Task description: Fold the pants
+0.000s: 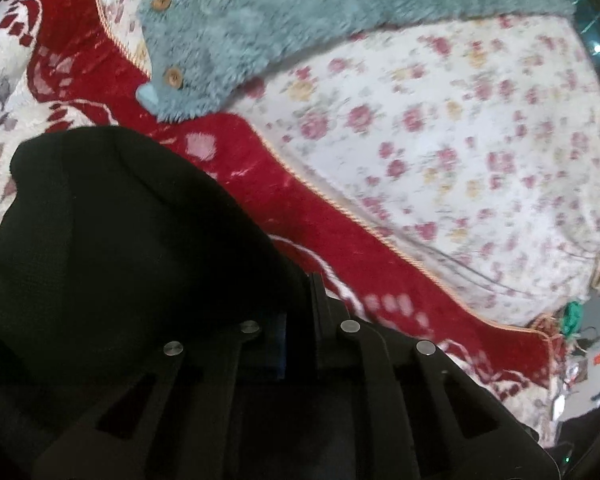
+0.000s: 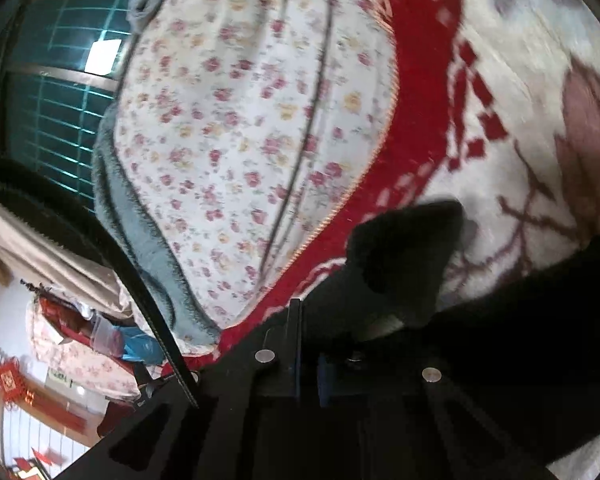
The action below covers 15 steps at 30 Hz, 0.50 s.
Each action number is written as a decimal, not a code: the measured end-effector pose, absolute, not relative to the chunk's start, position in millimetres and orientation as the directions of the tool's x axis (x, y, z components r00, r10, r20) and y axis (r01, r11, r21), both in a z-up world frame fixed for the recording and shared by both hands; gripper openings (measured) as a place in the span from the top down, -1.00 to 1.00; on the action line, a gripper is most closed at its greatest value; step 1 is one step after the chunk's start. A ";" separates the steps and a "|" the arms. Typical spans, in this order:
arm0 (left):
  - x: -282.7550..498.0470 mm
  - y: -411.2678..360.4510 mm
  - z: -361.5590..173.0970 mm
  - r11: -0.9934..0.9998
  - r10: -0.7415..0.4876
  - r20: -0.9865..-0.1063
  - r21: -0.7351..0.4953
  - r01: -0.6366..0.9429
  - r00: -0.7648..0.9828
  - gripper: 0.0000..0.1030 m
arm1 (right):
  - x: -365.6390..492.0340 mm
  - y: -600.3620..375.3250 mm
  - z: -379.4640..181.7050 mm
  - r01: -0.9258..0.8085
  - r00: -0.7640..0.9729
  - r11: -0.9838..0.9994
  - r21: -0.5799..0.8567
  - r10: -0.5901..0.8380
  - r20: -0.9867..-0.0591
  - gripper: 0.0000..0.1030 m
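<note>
Pants point(image 1: 132, 240), black, bunched up close against both cameras, lying over the red-and-white patterned blanket point(image 1: 320, 216) on the bed. Left gripper point(image 1: 296, 320): jaws look drawn together with black cloth draped across the left finger and covering most of it, so most likely clamped on the pants, though the contact line itself is buried in fabric. Right gripper point(image 2: 308, 344): jaws close together, blue pads nearly meeting, black cloth piled over the right finger with a fold point(image 2: 404, 256) sticking up past the tips; looks like a grip on the pants too. Floral sheet point(image 1: 440, 140), white with pink and yellow flowers, lies beside the blanket's corded edge. Fluffy grey-blue garment point(image 1: 260, 28) with two wooden buttons rests across the sheet and overlaps the blanket's red border. In the right wrist view, teal window grid point(image 2: 60, 100) sits upper left, red knot ornament point(image 2: 10, 380) hangs lower left. Both views motion-blurred.
</note>
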<state>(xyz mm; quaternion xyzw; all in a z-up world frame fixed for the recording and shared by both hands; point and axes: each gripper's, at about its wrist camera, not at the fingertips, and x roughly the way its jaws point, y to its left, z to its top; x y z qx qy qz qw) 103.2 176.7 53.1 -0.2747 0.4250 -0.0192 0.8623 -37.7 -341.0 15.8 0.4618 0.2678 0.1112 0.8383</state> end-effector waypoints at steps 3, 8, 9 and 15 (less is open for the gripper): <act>79.9 174.8 72.7 0.845 -0.292 -0.684 -0.512 -0.154 0.669 0.90 | -47.4 -343.0 30.1 0.027 0.842 0.565 0.825 0.431 -0.323 0.91; 29.5 166.8 95.8 0.852 -0.319 -0.634 -0.517 -0.080 0.704 0.90 | -67.4 -352.5 41.6 0.011 0.851 0.581 0.814 0.421 -0.313 0.91; 13.6 166.7 97.4 0.855 -0.328 -0.627 -0.515 -0.061 0.706 0.90 | -75.6 -355.7 41.9 0.013 0.853 0.582 0.813 0.417 -0.313 0.91; -54.0 153.6 71.4 0.893 -0.298 -0.653 -0.448 -0.038 0.696 0.90 | -109.5 -375.6 19.4 0.098 0.845 0.580 0.808 0.380 -0.376 0.91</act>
